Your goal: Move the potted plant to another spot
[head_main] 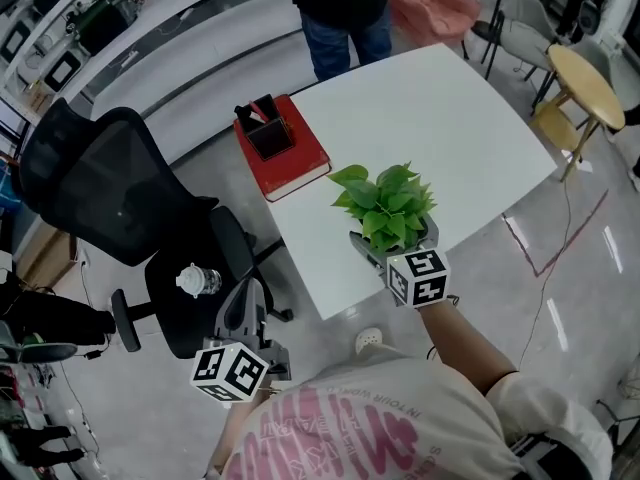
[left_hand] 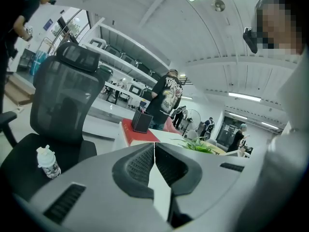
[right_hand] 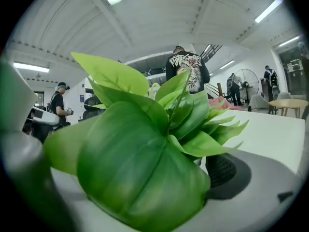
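Observation:
The potted plant [head_main: 385, 203], small with broad green leaves, stands near the front edge of the white table [head_main: 440, 118]. My right gripper [head_main: 393, 236] reaches round its pot from the near side, one jaw on each side of it. In the right gripper view the leaves [right_hand: 145, 163] fill the space between the wide-spread jaws of the right gripper [right_hand: 123, 178]. One ribbed pad [right_hand: 227, 170] shows bare, clear of the pot. My left gripper [head_main: 248, 293] hangs low beside the chair, off the table. Its jaws [left_hand: 154, 151] meet with nothing between them.
A red book [head_main: 283, 153] with a black pen holder [head_main: 265, 128] on it lies at the table's left edge. A black office chair [head_main: 110, 198] with a bottle [head_main: 198, 281] on its seat stands at the left. A person [head_main: 345, 8] stands beyond the table.

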{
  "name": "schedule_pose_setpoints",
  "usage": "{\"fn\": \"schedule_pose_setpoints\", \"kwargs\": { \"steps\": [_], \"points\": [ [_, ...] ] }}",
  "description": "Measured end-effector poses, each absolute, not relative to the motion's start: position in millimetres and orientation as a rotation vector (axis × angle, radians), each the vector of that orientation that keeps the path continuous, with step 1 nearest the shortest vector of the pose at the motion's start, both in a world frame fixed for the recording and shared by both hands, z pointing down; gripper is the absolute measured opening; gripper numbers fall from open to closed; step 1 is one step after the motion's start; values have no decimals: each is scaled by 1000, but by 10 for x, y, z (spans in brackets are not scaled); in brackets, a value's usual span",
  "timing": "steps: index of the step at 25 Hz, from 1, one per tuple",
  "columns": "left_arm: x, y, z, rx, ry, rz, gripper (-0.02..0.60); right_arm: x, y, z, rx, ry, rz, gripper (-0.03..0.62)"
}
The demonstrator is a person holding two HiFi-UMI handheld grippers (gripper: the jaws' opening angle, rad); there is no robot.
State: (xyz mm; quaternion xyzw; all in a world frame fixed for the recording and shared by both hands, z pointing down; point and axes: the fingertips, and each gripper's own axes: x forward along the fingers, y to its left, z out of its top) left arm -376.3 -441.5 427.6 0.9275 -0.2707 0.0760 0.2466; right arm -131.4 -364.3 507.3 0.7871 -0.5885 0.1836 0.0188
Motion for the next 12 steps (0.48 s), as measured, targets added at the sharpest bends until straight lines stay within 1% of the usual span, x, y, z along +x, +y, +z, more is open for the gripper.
{"fn": "schedule_pose_setpoints", "kwargs": {
  "steps": [5,12],
  "points": [
    [-3805,-4453,4316,2506,-758,214,25,-1219,-3685,5002,2514,-1792,474,598],
    [-3728,-4501,4367,2487,-738,218,25,-1151,-3771,5109,2513,-1761,492,597]
  ]
}}
